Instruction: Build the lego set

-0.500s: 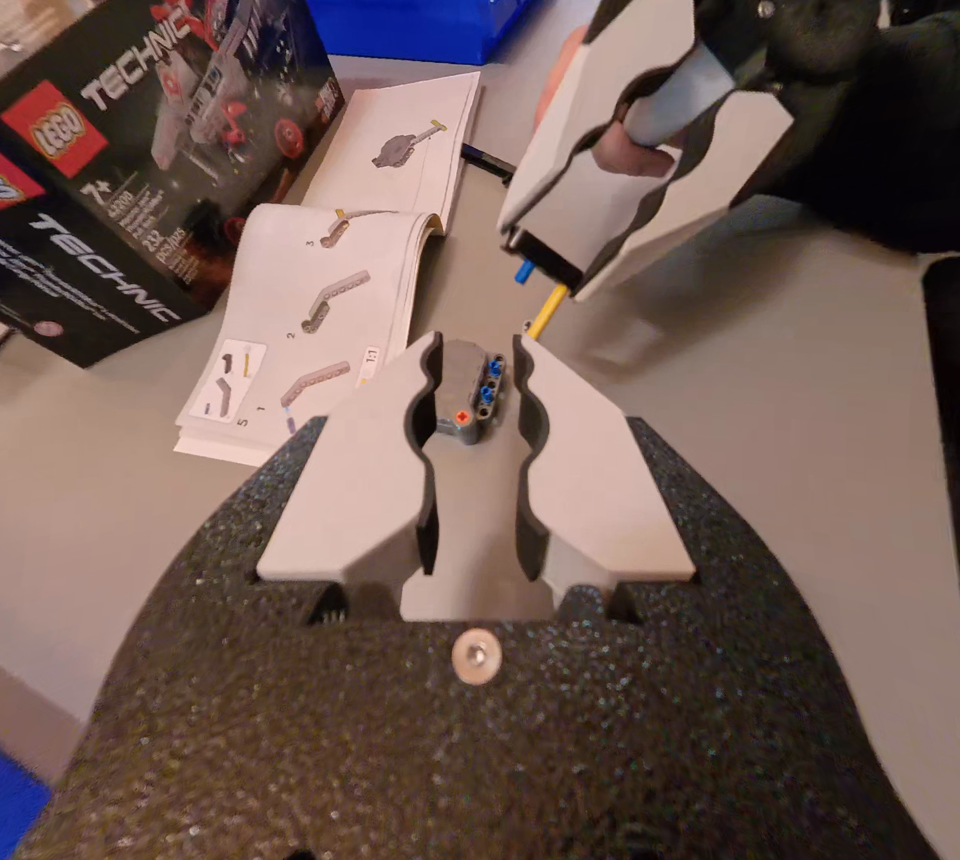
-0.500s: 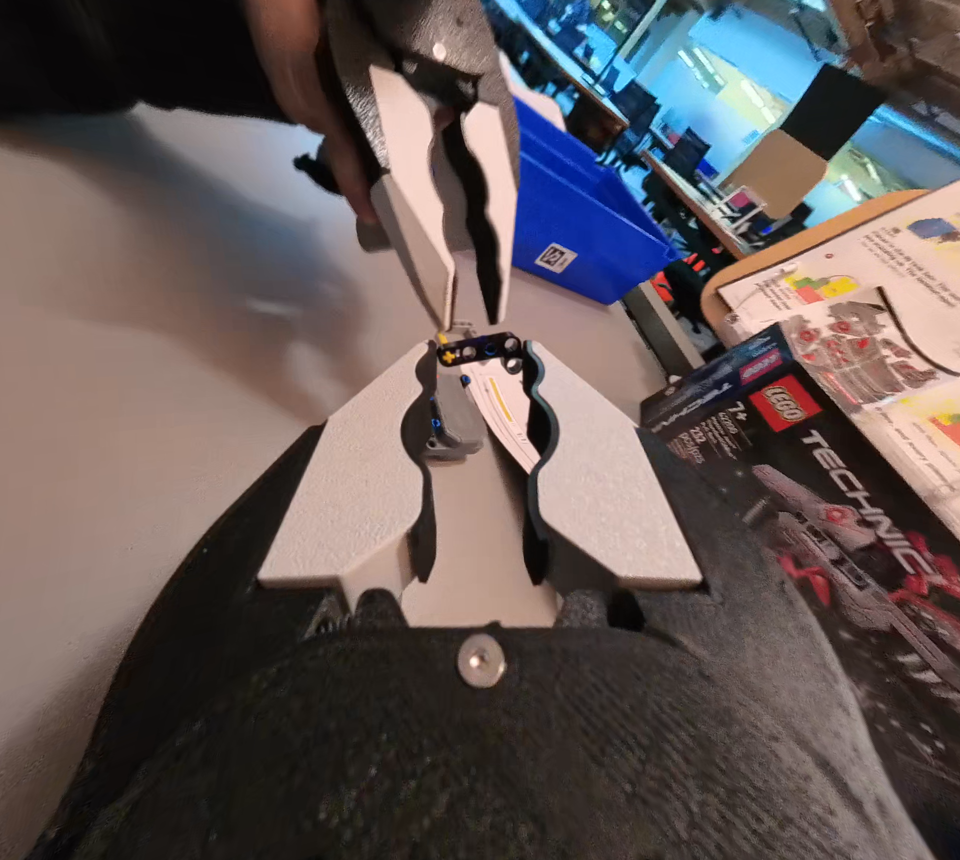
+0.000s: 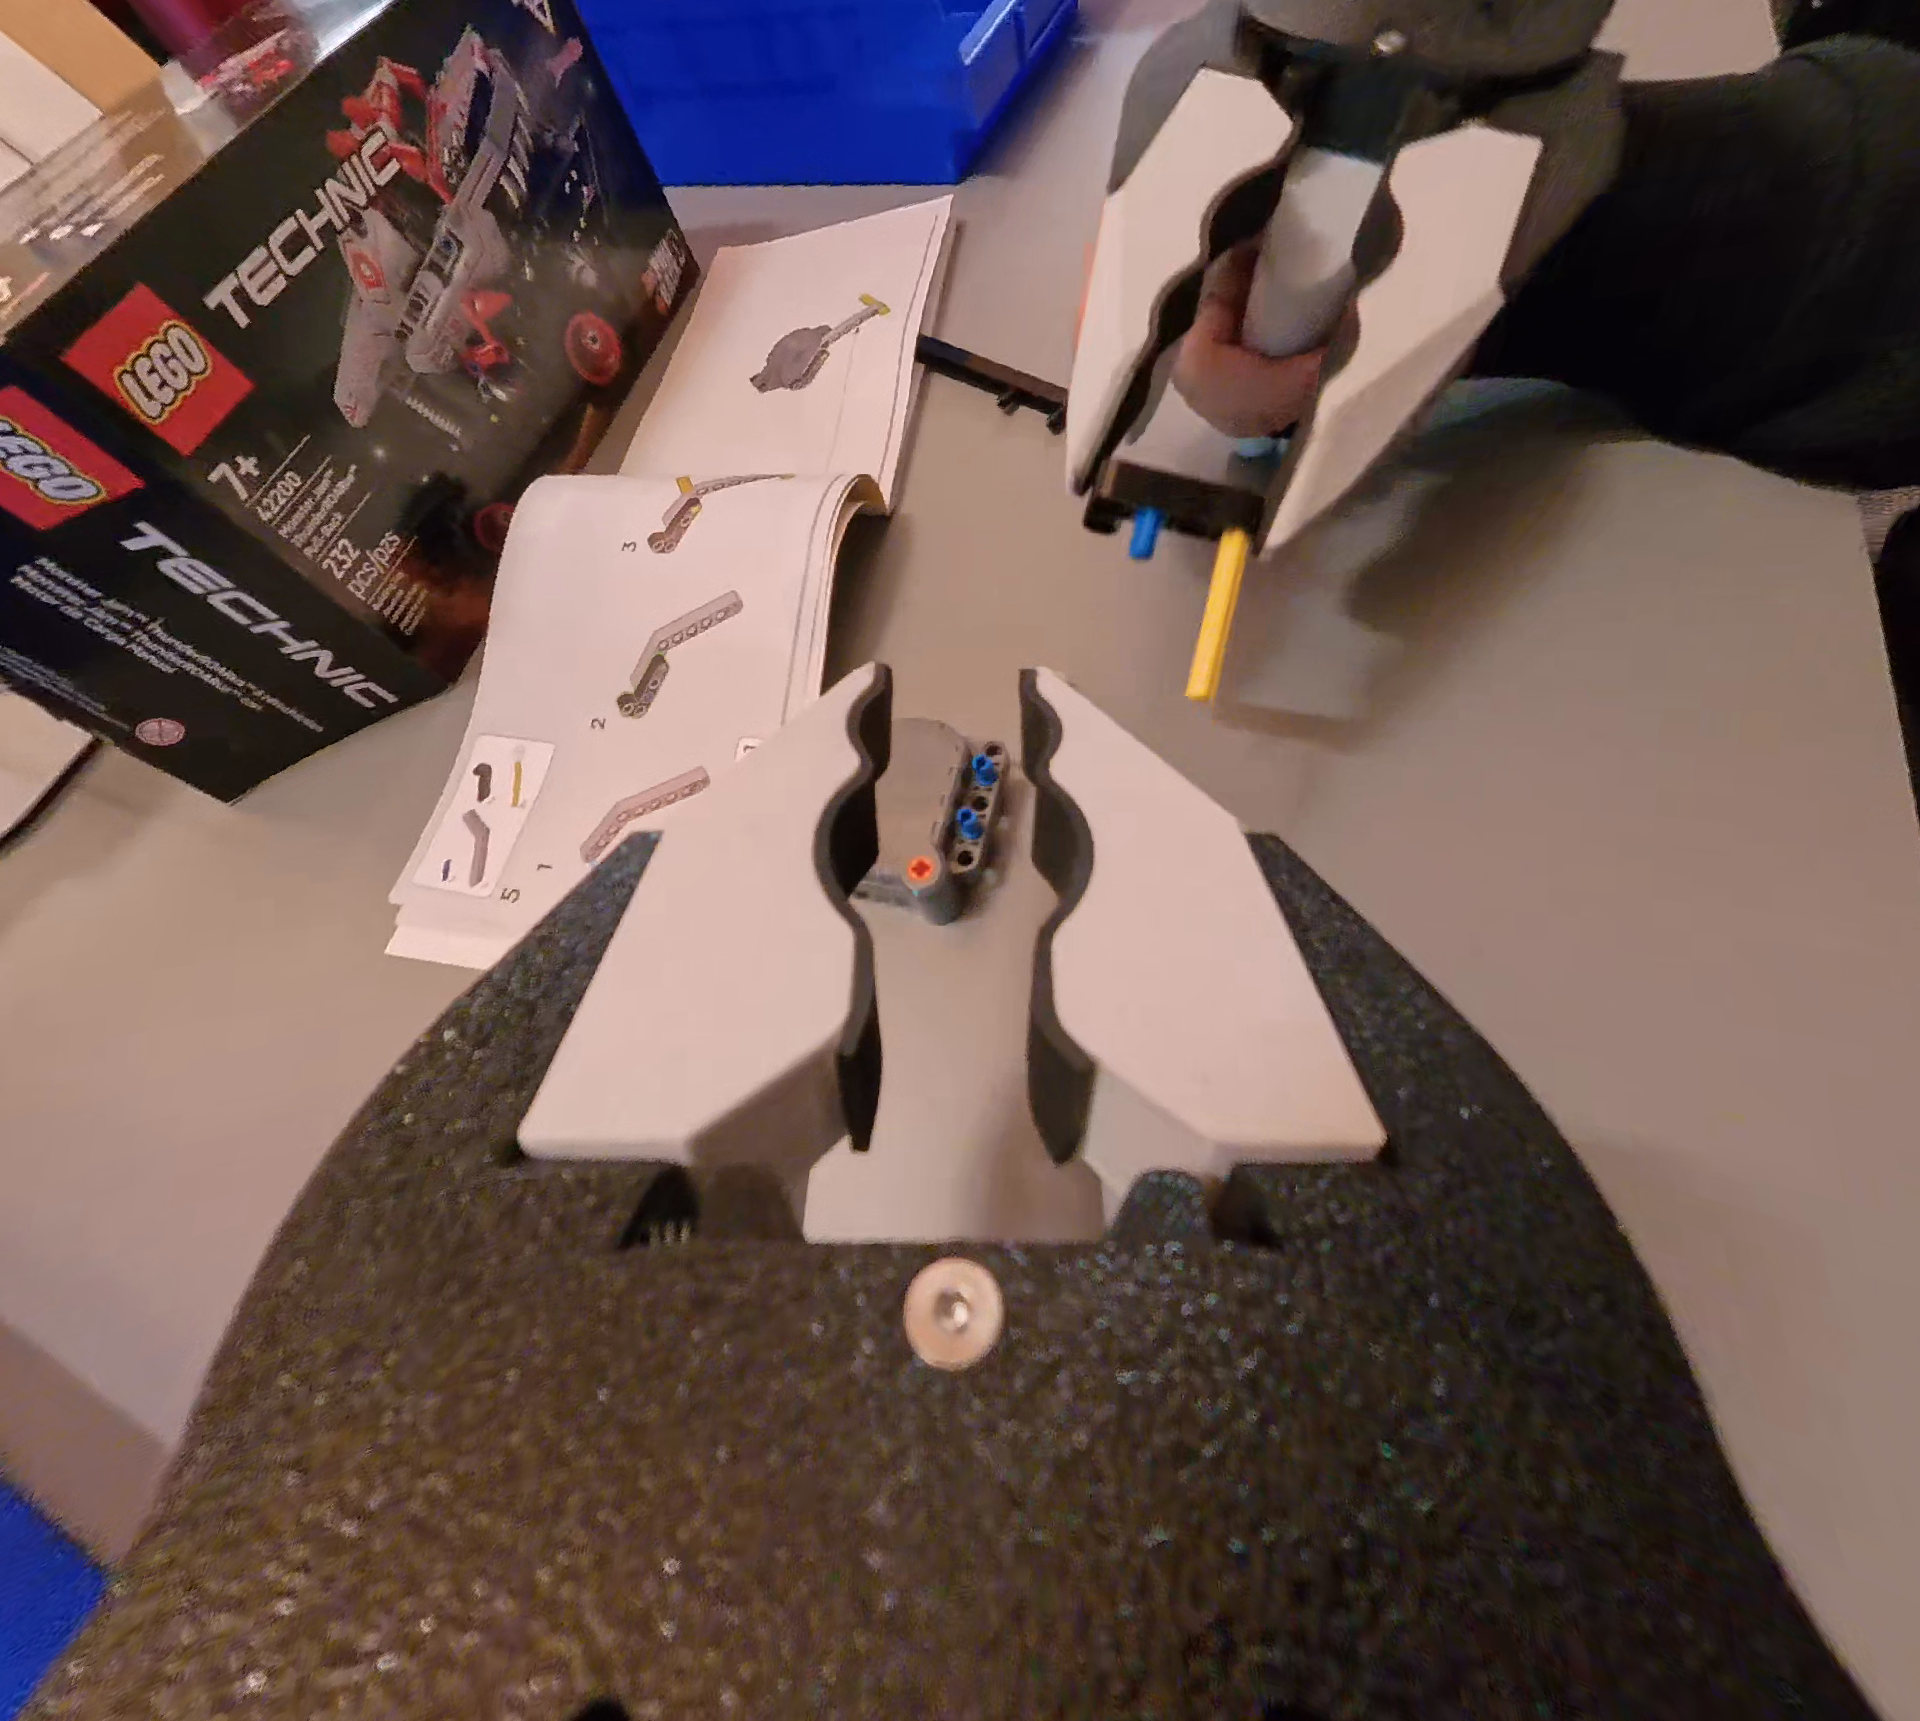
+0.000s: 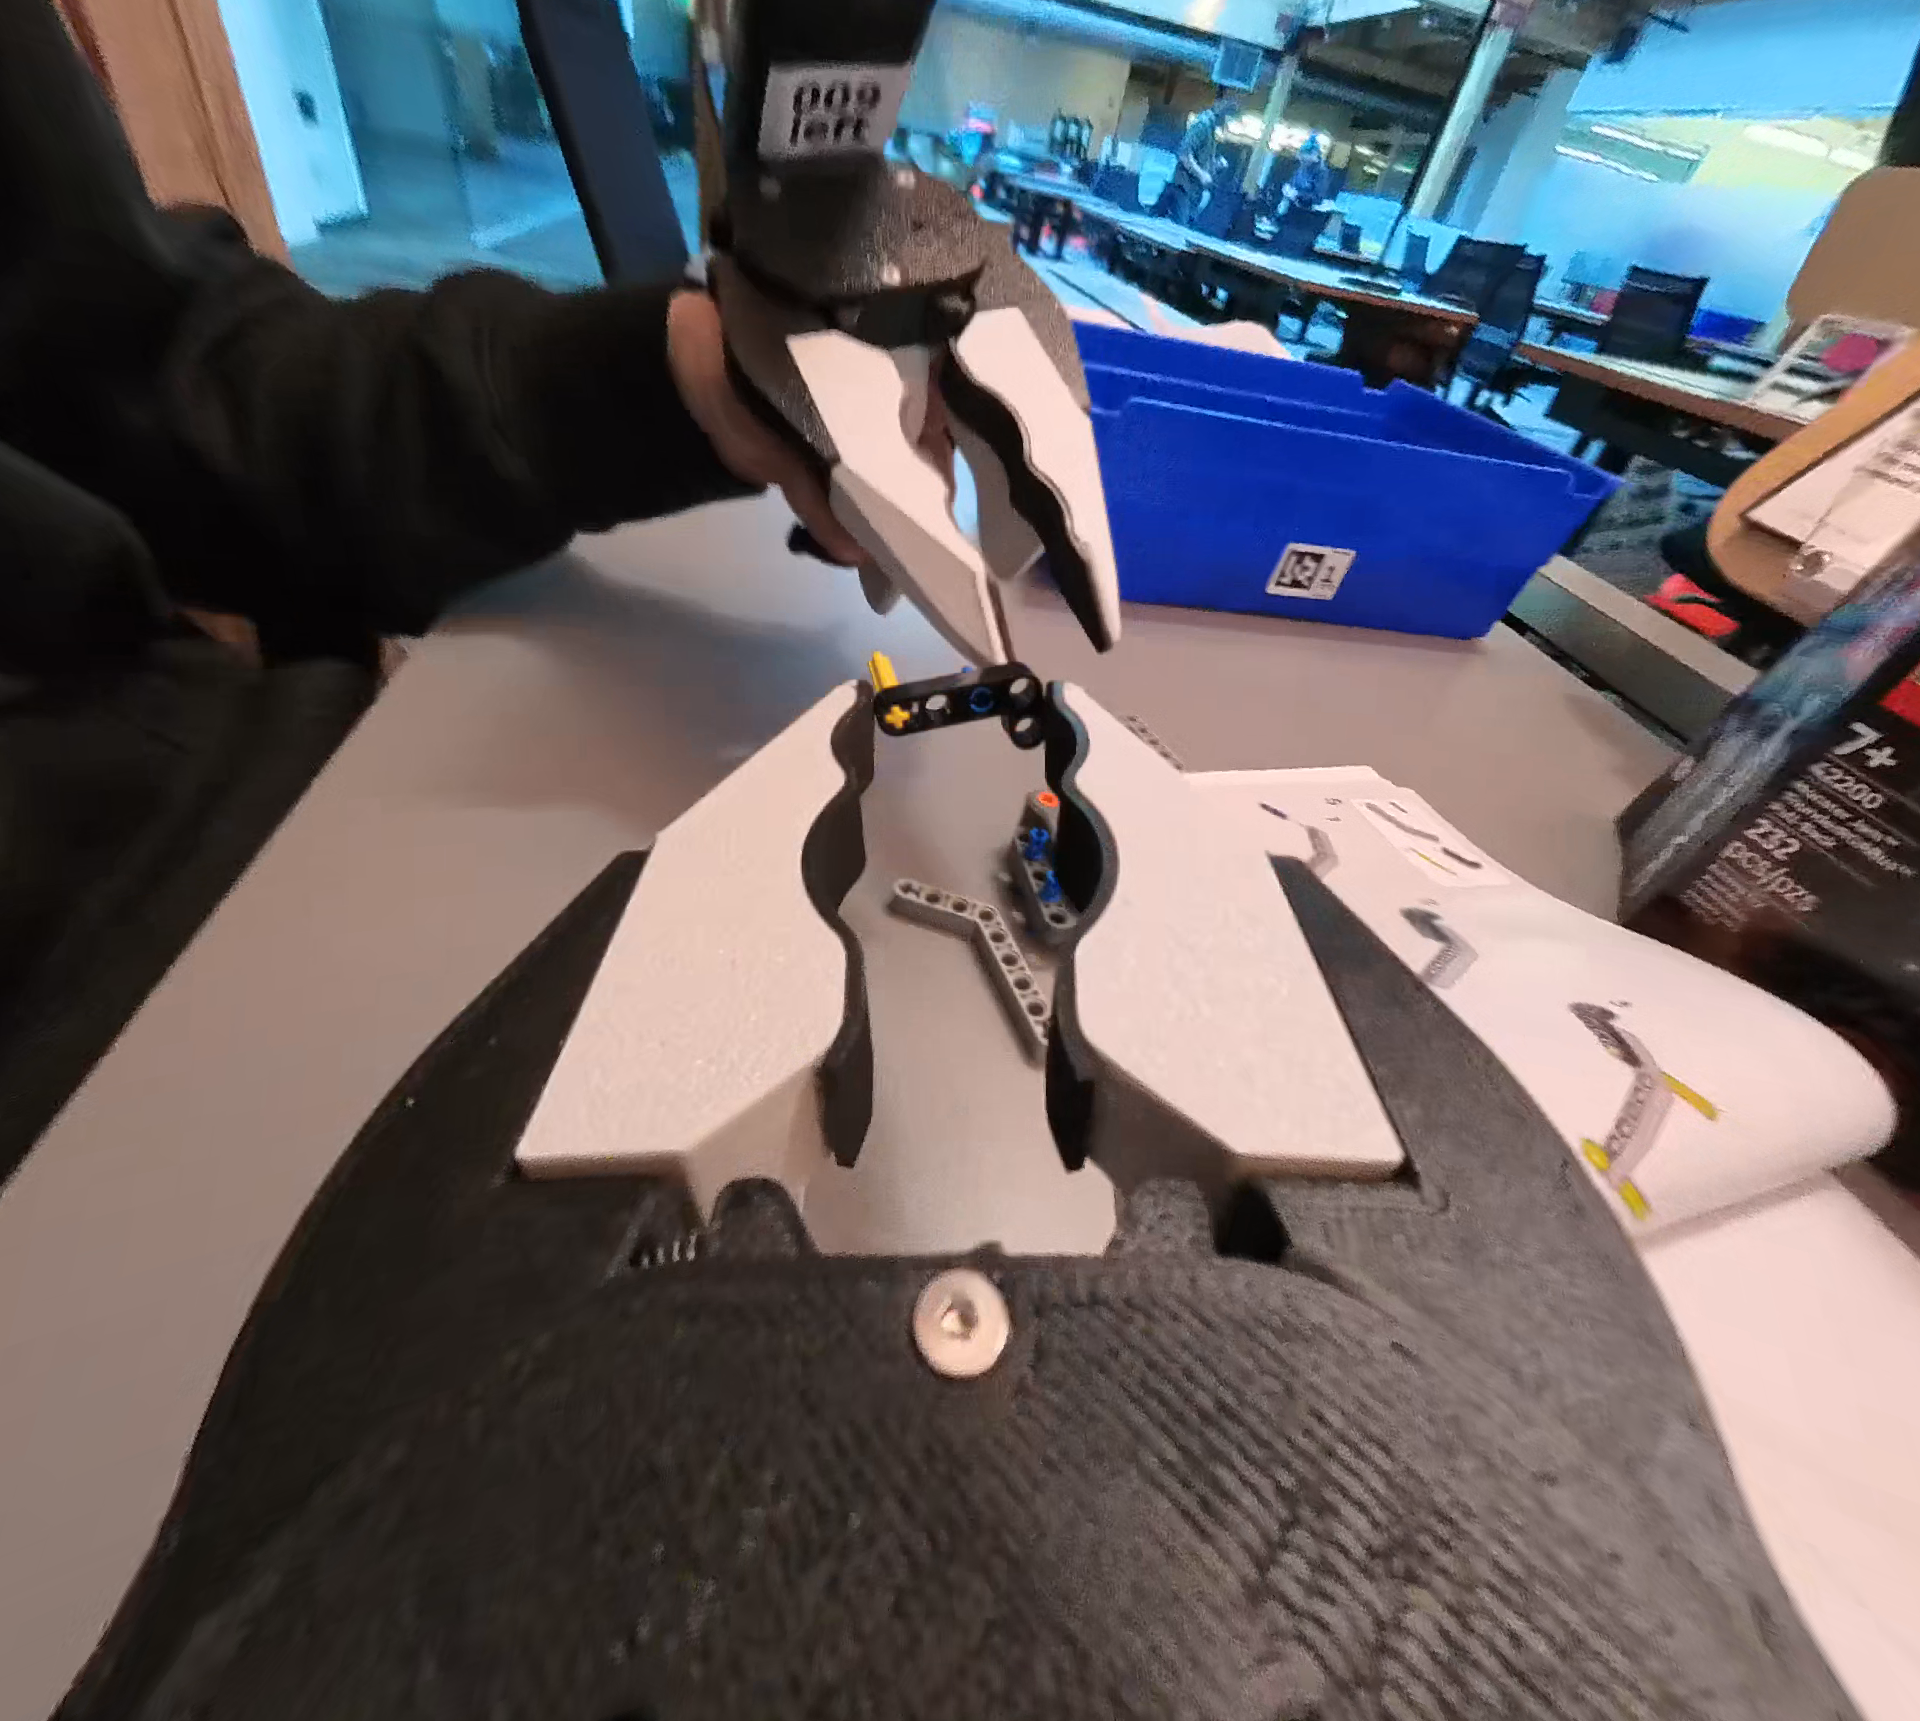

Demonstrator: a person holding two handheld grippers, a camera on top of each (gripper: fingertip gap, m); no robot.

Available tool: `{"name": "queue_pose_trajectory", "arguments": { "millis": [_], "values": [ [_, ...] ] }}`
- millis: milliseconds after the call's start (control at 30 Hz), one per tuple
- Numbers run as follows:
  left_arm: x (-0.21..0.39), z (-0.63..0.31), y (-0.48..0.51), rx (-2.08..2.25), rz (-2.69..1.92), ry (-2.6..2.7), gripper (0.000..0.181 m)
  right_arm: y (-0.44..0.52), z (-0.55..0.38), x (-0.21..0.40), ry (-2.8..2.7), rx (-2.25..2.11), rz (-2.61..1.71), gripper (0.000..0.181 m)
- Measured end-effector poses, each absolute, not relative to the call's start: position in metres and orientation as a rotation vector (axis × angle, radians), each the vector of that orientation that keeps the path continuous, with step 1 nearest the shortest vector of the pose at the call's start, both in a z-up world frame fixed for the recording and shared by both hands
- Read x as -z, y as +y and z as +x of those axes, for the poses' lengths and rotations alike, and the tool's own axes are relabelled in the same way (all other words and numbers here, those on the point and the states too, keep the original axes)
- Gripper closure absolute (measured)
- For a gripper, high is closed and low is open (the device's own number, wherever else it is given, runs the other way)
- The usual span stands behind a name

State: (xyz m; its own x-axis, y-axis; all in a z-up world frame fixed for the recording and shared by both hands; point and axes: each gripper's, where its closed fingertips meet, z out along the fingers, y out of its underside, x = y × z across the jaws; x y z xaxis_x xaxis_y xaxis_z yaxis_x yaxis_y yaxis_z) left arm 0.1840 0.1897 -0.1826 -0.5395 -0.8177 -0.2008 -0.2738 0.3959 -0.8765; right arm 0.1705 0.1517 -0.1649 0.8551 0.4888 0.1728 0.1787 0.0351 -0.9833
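Note:
My left gripper is open and empty. It hovers over a grey block with blue pins and an orange-red axle end that lies on the grey table. My right gripper is shut on a short black beam, held by its ends between the fingertips. In the left wrist view a yellow axle and a blue pin stick down from that beam. A grey bent beam lies on the table beside the grey block. The left gripper hangs just beyond the black beam.
An open instruction booklet lies left of the parts, with the set's box standing behind it. Blue bins stand at the back. A long black piece lies by the booklet. A person's hands and dark sleeves hold both grippers.
The right gripper has turned more upright with the black beam still in it. The left gripper has drawn back and up from the beam. The grey block has not moved.

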Motion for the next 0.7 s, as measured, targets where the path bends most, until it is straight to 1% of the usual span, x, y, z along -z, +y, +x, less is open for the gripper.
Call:
{"name": "queue_pose_trajectory", "arguments": {
  "millis": [67,167,267,433,600,667,700],
  "values": [
    [0.184,0.18,0.185,1.089,-0.875,2.031,0.157,0.152,0.175,0.161,-0.504,-0.285,-1.53,0.151],
    [0.176,0.178,0.188,0.999,-0.858,1.997,0.159,0.159,0.182,0.17,-0.546,-0.099,-1.582,0.151],
    [0.169,0.184,0.193,0.966,-1.008,1.94,0.166,0.169,0.185,0.188,-0.629,0.106,-1.665,0.151],
    [0.191,0.191,0.183,0.998,-1.212,1.997,0.162,0.178,0.179,0.189,-0.698,0.265,-1.656,0.151],
    [0.19,0.192,0.171,1.15,-1.32,2.011,0.162,0.18,0.178,0.204,-0.808,0.401,-1.694,0.151],
    [0.194,0.191,0.172,1.129,-1.375,2.037,0.16,0.181,0.175,0.2,-0.823,0.436,-1.666,0.151],
    [0.196,0.191,0.175,1.104,-1.395,2.037,0.162,0.182,0.175,0.196,-0.823,0.455,-1.649,0.151]
  ]
}}
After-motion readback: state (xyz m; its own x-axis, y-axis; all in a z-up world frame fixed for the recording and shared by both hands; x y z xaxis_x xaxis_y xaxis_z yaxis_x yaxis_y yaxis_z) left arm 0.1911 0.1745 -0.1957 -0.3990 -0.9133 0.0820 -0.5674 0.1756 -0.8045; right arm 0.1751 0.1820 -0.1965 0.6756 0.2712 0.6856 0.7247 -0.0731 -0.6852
